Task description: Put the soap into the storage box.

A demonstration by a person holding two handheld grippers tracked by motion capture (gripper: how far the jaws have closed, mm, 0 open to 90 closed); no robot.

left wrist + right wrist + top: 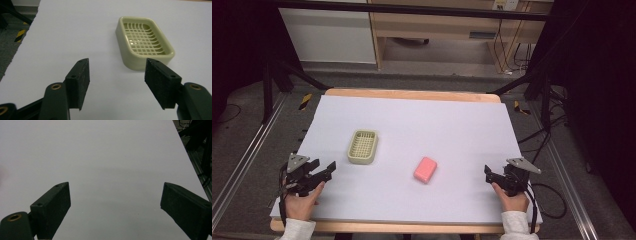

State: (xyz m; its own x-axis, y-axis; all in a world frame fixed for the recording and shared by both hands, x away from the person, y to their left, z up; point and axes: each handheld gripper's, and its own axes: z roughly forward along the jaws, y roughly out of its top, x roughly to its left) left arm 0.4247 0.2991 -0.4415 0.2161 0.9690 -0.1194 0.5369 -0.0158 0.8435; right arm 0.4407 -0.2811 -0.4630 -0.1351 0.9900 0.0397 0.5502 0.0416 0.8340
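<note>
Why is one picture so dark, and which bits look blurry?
The right gripper view is dim and grey: its table is evenly shaded, with a soft pink smudge at the left edge, too blurred to tell. The left gripper view is brighter, the soap dish fairly sharp, the nearest jaw parts soft. The high view is bright on the table, dark at its sides; the soap casts little shadow.

A white-topped table (412, 120) stood on grey floor (242, 125); a wooden shelf (437, 25) and cables (512, 50) lay behind.
</note>
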